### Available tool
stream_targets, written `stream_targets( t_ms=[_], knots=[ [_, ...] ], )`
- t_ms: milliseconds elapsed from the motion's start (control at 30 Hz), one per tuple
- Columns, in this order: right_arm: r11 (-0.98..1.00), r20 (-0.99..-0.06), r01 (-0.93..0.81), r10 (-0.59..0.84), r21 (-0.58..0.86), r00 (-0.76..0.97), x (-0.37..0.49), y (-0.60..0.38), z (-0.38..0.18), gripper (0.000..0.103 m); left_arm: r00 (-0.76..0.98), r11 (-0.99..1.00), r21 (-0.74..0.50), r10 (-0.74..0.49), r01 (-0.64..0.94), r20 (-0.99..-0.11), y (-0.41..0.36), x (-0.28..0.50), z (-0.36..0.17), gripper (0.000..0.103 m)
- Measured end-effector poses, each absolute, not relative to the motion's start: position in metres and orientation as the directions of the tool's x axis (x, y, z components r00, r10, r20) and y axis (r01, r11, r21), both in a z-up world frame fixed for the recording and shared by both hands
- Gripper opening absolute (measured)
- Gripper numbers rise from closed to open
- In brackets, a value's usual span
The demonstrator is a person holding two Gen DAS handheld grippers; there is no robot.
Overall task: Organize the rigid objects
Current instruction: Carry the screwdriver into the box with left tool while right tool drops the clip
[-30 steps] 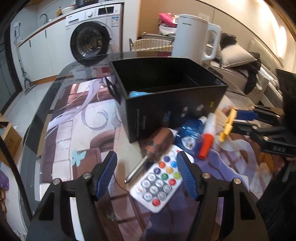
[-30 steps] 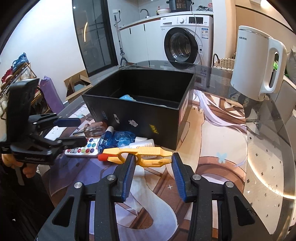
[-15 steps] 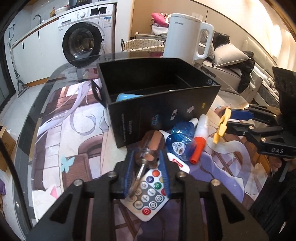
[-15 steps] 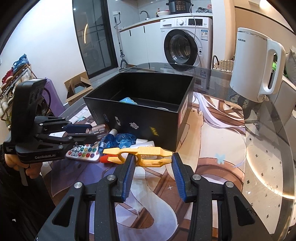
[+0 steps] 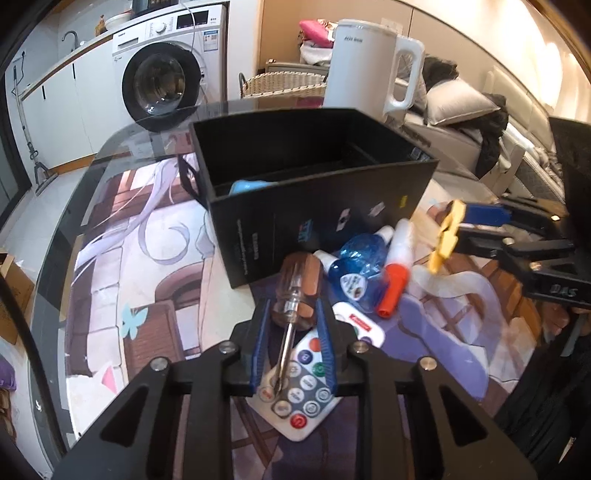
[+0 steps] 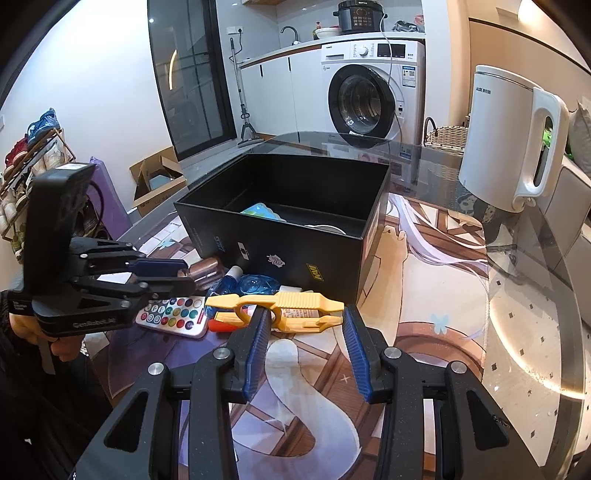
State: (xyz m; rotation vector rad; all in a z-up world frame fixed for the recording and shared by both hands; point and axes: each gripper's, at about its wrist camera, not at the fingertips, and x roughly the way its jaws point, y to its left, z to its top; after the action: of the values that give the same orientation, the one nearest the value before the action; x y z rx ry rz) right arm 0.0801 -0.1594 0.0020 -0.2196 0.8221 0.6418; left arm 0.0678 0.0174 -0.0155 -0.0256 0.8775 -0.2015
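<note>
Since a second ago the left gripper (image 5: 293, 317) has closed from spread wide to pinching the screwdriver (image 5: 297, 286) by its clear brown handle; the shaft runs back between the blue pads over the remote (image 5: 301, 387). The right gripper (image 6: 304, 325) has not changed: it grips the yellow clip (image 6: 275, 306) crosswise between its pads, just off the table.

The table (image 6: 517, 332) is glass laid over a printed mat (image 5: 147, 266), its rounded far edge toward a washer (image 6: 364, 96) and white cabinets. A cooker (image 6: 360, 16) sits on the counter above the washer, and a mop (image 6: 242, 92) leans beside a dark glass door. At the left of the right wrist view stand a shoe rack (image 6: 26, 162) and an open carton (image 6: 159, 181) on the floor. A sofa with pillows (image 5: 458, 103) lies past the table's right edge.

A black box (image 5: 314, 184) stands open near the table's middle, with a blue item (image 6: 260, 212) inside. A white kettle (image 6: 513, 136) stands toward the far right edge, a wicker basket (image 5: 280, 83) beyond it. Against the box's near wall lie a blue bottle (image 5: 354, 266), a red-capped tube (image 5: 397, 269) and a small white item (image 5: 360, 325), crowded close to the screwdriver and remote. The box wall rises directly beyond both grippers.
</note>
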Motion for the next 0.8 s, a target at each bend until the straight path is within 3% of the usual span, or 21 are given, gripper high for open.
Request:
stream_targets(
  t_ms=[200,300,800],
  knots=[
    [0.788,-0.745,-0.613,0.443,0.058,0.499,0.078,-0.159,0.001,0.041,0.616,0.983,-0.113,-0.177,0.142,-0.767,0.014,0.078,-0.020,0.029],
    [0.788,-0.741,-0.613,0.444,0.056,0.503,0.077,-0.159,0.002,0.041,0.620,0.982,-0.098,-0.177,0.159,-0.765,0.008,0.078,-0.020,0.023],
    [0.793,-0.674,-0.607,0.481,0.060,0.561,0.074,-0.158,0.024,0.040,0.702,0.976,-0.117,-0.215,0.185,-0.679,0.013,0.047,0.017,0.023]
  ],
)
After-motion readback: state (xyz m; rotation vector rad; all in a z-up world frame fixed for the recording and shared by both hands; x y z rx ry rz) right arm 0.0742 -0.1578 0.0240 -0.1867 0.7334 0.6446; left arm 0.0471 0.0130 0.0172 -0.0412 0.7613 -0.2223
